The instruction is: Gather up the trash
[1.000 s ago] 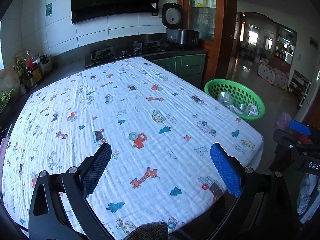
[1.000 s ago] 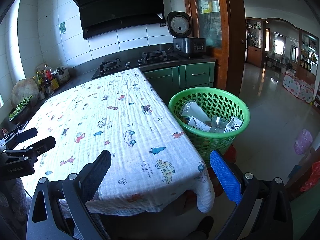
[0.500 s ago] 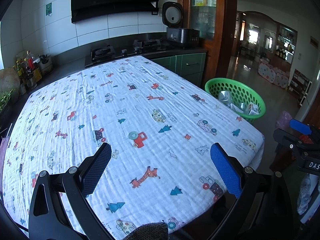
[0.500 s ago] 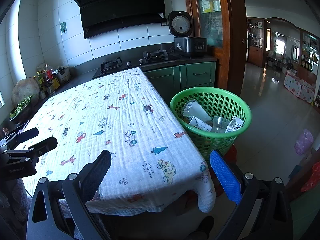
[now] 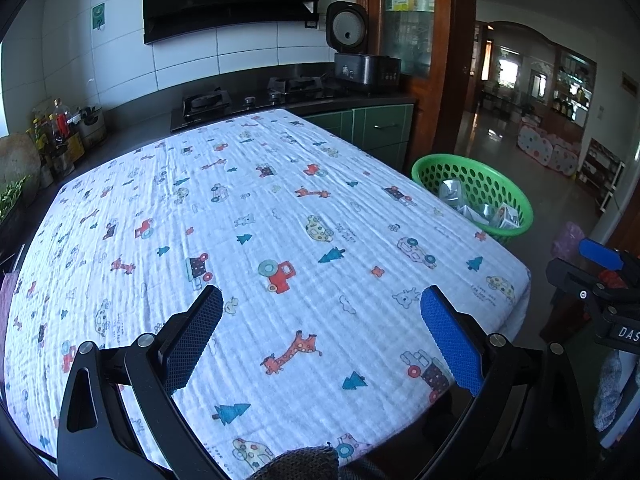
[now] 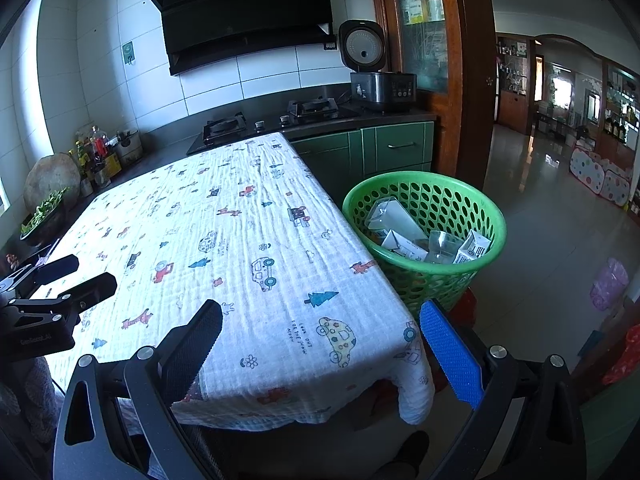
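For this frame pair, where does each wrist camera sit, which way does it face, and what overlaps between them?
Left wrist view: sits behind the open left claw, above the near edge of the cartoon-print white tablecloth, facing the stove wall; the right claw pokes in at right.
Right wrist view: sits behind the open right claw, off the table's near right corner, facing the green perforated plastic basket holding cartons; the left claw shows at left.
Shared: tablecloth, basket, black rice cooker, and each other's claw.
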Available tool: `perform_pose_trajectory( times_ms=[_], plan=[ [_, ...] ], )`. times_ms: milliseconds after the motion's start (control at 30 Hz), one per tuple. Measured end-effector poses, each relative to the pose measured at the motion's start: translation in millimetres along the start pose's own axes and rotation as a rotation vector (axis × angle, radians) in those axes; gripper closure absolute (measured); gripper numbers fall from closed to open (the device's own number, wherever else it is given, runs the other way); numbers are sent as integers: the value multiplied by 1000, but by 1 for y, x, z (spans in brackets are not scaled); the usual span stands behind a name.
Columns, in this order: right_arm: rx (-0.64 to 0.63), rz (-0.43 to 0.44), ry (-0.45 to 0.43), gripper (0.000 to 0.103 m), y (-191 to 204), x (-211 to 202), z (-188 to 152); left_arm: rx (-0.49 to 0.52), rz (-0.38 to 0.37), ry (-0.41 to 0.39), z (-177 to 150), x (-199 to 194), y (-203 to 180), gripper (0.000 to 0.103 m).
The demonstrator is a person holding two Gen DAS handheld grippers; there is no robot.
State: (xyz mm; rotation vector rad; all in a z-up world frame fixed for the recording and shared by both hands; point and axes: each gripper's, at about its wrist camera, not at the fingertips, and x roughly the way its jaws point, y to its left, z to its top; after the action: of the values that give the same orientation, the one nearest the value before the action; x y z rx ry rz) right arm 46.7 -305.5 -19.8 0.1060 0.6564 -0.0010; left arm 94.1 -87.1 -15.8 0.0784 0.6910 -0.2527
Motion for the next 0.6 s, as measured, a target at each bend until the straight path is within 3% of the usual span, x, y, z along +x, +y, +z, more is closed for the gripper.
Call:
perform_pose_trajectory(
  times_ms=[600],
  plan=[
    [-5, 18, 3, 7, 3, 3, -3, -11, 15, 16, -3, 3, 4, 5]
  ],
)
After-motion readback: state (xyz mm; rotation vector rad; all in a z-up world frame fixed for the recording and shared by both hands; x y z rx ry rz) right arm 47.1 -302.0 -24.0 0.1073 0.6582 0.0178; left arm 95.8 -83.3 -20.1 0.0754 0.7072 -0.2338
